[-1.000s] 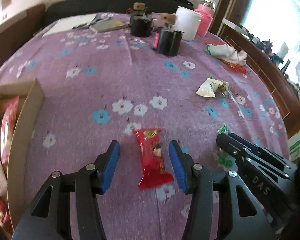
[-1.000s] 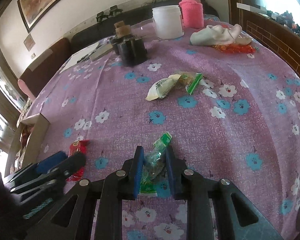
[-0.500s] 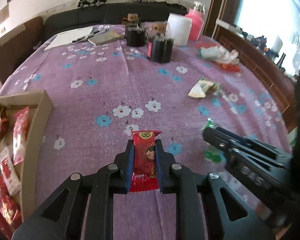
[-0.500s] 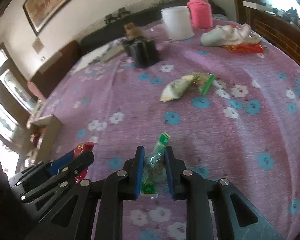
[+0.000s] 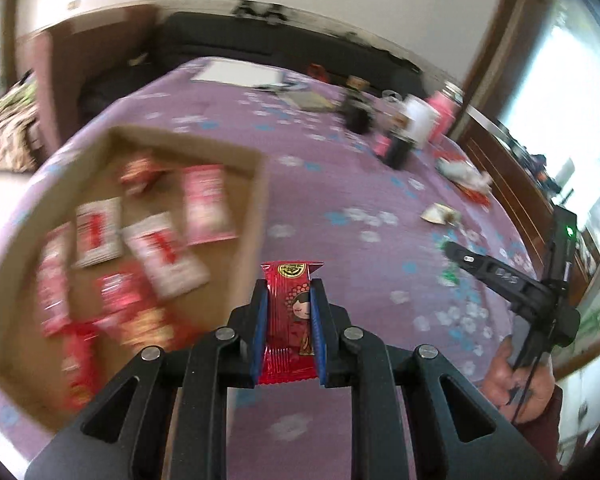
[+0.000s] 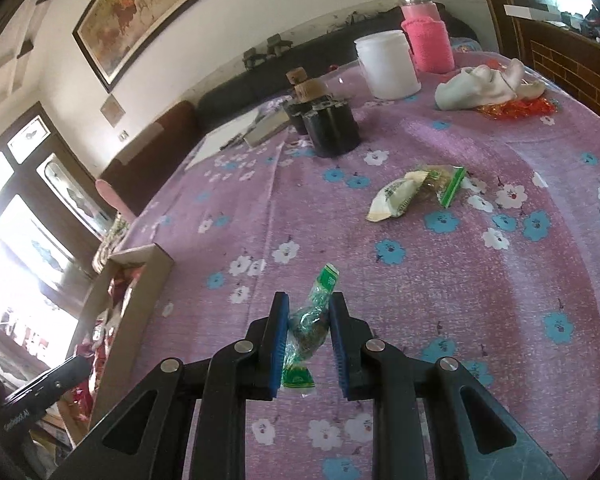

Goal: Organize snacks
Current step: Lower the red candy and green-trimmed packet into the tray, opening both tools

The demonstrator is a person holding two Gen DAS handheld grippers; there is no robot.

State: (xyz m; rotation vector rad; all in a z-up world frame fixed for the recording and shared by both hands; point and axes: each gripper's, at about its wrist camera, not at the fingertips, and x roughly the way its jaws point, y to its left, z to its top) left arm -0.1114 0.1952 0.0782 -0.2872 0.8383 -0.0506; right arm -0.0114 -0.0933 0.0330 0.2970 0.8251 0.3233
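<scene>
My left gripper (image 5: pixel 288 292) is shut on a red snack packet (image 5: pixel 290 312) with a cartoon face, held up over the purple flowered tablecloth just right of the cardboard box (image 5: pixel 256 200). The box holds several red and white snack packets (image 5: pixel 164 252). My right gripper (image 6: pixel 309 306) is shut on a clear green-ended snack packet (image 6: pixel 308 324), lifted a little above the cloth. In the left wrist view the right gripper (image 5: pixel 452 256) shows at the right with a hand (image 5: pixel 516 384) behind it. In the right wrist view the box (image 6: pixel 140 312) lies at the left.
A cream packet and a green-edged packet (image 6: pixel 416 192) lie together mid-table. Black holders (image 6: pixel 332 128), a white jar (image 6: pixel 388 64), a pink-sleeved bottle (image 6: pixel 426 36) and a white cloth (image 6: pixel 484 86) over an orange wrapper stand at the far side. Papers (image 5: pixel 240 74) lie at the back.
My left gripper shut on the red packet, lifted it and swung left toward the box. The right gripper kept its hold on the green packet and tilted up slightly.
</scene>
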